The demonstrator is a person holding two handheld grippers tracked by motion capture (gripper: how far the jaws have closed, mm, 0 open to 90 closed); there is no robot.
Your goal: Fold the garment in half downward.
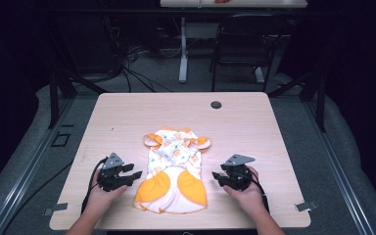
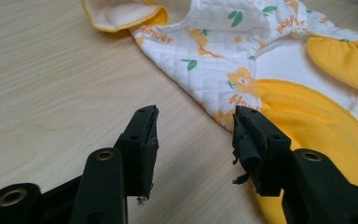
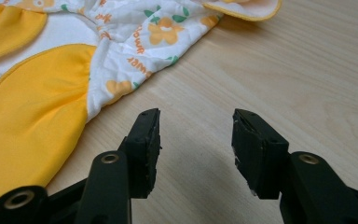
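A small baby outfit point(image 1: 174, 169) lies flat on the light wood tabletop point(image 1: 254, 127), between the two grippers. It is white w/ little orange flowers & green leaves, and it has big yellow patches near the bottom and yellow-edged sleeves at the top.

The left gripper point(image 1: 133, 175) sits on the tabletop just left of the outfit, held by the person's left hand point(image 1: 102, 193). Its jaws are apart w/ nothing between them but bare wood. In the left gripper view, the left gripper point(image 2: 196, 135) points at the outfit point(image 2: 223, 60): the printed white cloth is just ahead & to the right of the jaws, and the yellow patch runs right beside the right jaw. Can't tell if that jaw touches the cloth.

The right gripper point(image 1: 219, 177) is just right of the outfit, held by the right hand point(image 1: 247, 196). Its jaws are apart too, holding nothing. In the right gripper view, the right gripper point(image 3: 196, 135) has the outfit point(image 3: 42, 93) ahead & to the left of the jaws, near the left jaw but not touching it. Bare tabletop point(image 3: 307, 70) lies ahead & to the right.

A small dark round cap point(image 1: 216, 105) is set in the tabletop far ahead of both grippers. Behind the tabletop stand a black chair point(image 1: 247, 44) & another table's white leg point(image 1: 183, 49)
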